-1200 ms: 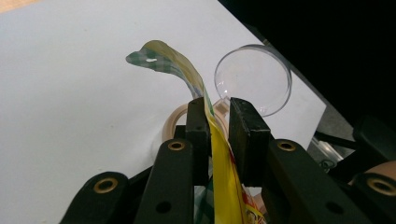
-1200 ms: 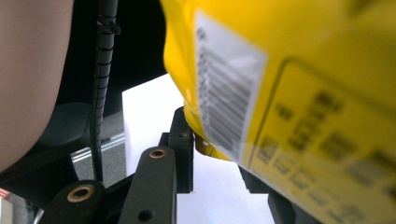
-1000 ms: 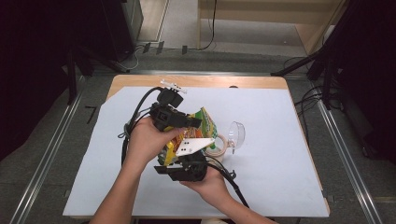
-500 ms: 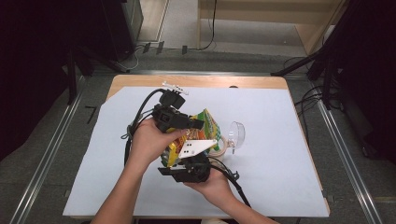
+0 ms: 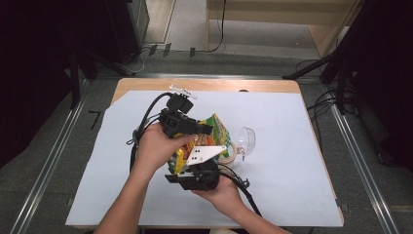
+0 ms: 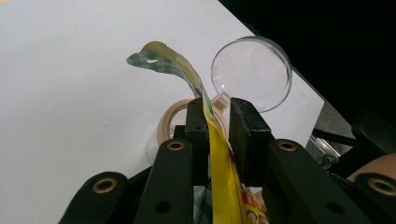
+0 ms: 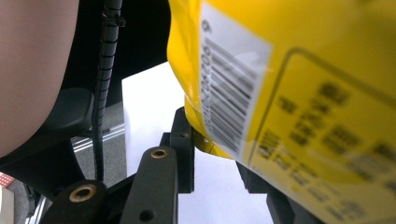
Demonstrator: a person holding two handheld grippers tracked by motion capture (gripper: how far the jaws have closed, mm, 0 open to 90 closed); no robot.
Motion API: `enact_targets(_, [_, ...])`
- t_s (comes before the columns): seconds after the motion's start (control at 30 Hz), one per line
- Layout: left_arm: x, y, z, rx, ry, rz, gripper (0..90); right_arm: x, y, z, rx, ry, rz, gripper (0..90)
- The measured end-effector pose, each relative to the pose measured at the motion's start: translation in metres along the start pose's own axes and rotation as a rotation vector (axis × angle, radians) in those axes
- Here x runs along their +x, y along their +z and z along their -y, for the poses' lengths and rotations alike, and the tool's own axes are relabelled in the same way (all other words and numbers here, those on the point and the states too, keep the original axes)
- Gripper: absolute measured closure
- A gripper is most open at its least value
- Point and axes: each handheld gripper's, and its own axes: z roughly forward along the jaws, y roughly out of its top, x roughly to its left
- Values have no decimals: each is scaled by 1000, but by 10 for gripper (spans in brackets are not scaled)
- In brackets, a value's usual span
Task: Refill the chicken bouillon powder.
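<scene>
Holding the yellow bag (image 5: 207,139) up off the table (image 5: 292,195) between both tools now, near the middle of the white sheet. The left hand-held gripper (image 5: 202,129) has its jaws pinched on the bag's upper edge; in the left gripper view the thin yellow film (image 6: 219,163) runs straight up between them, its green checked tip curling over to the left. The right hand-held gripper (image 5: 195,170) sits low and near, under the grey plate; in its own view the barcode corner (image 7: 224,102) dips between the jaws, but whether they have closed on it I cannot tell. Against the picture a second ago, the left tool has slid a touch right and nearer, and the bag stands more upright. My read: the bag is being steadied at two ends, perhaps for opening. The tape roll (image 6: 175,121) and clear cup (image 5: 246,141) lie just right of the bag, untouched
</scene>
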Motion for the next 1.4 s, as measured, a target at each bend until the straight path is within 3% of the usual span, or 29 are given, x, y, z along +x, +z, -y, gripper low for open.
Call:
enact_targets(1.0, [-2,-6,-1,-6,-2,1,774,7,-3,-5,-2,15,-7,722])
enact_targets(1.4, [-7,-3,-1,-2,12,-23,769,5,0,-2,-9,19,-4,726])
